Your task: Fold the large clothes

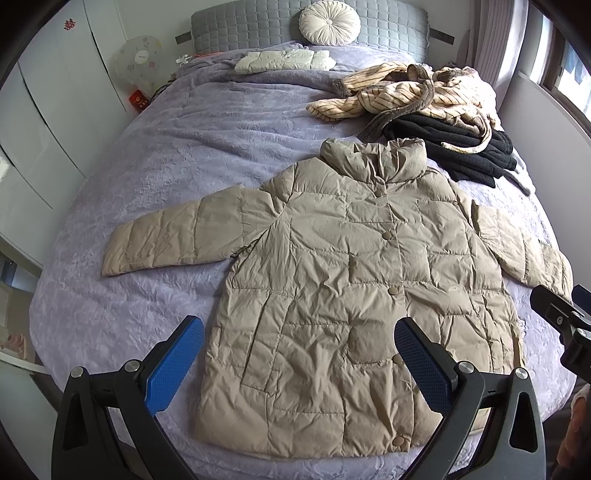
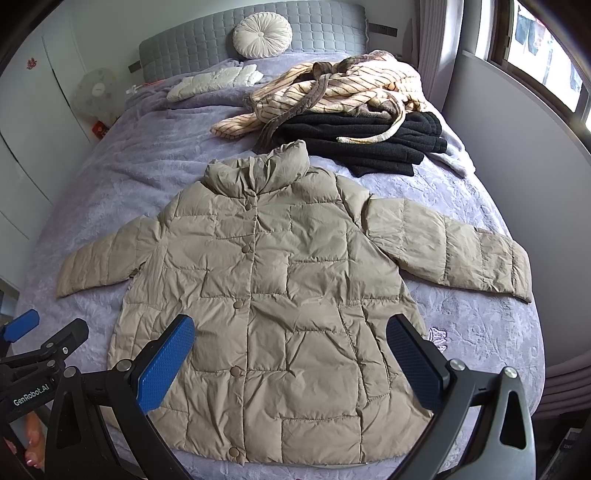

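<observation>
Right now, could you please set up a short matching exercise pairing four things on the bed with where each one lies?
Things:
1. beige puffer jacket
2. round cushion
3. striped robe
4. black garment

Places:
A. under the striped robe
B. against the grey headboard
C. spread flat, nearest both grippers
D. heaped on top of the black clothing

Pairs: 1-C, 2-B, 3-D, 4-A

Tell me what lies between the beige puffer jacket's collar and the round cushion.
Bare purple blanket in the left wrist view; the striped robe sits off right.
</observation>
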`<state>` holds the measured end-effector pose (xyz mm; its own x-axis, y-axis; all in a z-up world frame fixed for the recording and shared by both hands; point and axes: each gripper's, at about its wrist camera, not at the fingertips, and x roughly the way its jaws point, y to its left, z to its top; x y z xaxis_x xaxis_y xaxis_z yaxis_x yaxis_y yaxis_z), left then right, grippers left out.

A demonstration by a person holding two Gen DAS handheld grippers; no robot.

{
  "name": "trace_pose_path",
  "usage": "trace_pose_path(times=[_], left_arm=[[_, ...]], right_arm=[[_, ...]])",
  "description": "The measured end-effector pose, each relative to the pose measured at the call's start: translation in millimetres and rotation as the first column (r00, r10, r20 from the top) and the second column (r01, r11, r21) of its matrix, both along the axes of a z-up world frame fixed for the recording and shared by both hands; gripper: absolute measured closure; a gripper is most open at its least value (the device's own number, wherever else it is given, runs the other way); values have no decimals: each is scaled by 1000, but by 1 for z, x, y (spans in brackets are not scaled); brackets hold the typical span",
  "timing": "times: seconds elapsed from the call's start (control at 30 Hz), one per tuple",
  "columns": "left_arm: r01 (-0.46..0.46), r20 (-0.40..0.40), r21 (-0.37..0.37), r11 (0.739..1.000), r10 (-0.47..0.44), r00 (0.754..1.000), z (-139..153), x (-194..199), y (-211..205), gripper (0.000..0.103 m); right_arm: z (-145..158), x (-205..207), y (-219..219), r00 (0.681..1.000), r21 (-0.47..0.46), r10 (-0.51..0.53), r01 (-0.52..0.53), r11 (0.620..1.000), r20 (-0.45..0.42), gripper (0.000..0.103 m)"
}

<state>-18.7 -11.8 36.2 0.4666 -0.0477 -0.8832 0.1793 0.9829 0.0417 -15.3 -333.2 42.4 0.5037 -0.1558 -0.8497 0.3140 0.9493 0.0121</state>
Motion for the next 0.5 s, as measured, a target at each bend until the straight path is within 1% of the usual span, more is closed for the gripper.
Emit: trace_pose_path(times=[0.17, 0.3, 0.4, 0.5], left_arm=[[-20, -41, 5, 1000, 20, 999, -2, 5, 0, 0], [-67, -81, 7, 998, 67, 994, -12, 15, 4, 0], [-103, -119, 2, 995, 103, 988, -26, 22, 16, 0], [-157, -147, -9, 988, 154, 977, -47, 30, 40, 0]], right_arm=[[-11, -1, 2, 999, 22, 21, -20, 1000, -30, 0], [-19, 3, 9, 997, 50, 49, -46, 998, -66, 0], [-28, 6, 17, 992, 53, 83, -78, 996, -97, 0], [-42, 16, 37, 984, 48, 131, -127, 991, -116, 0]])
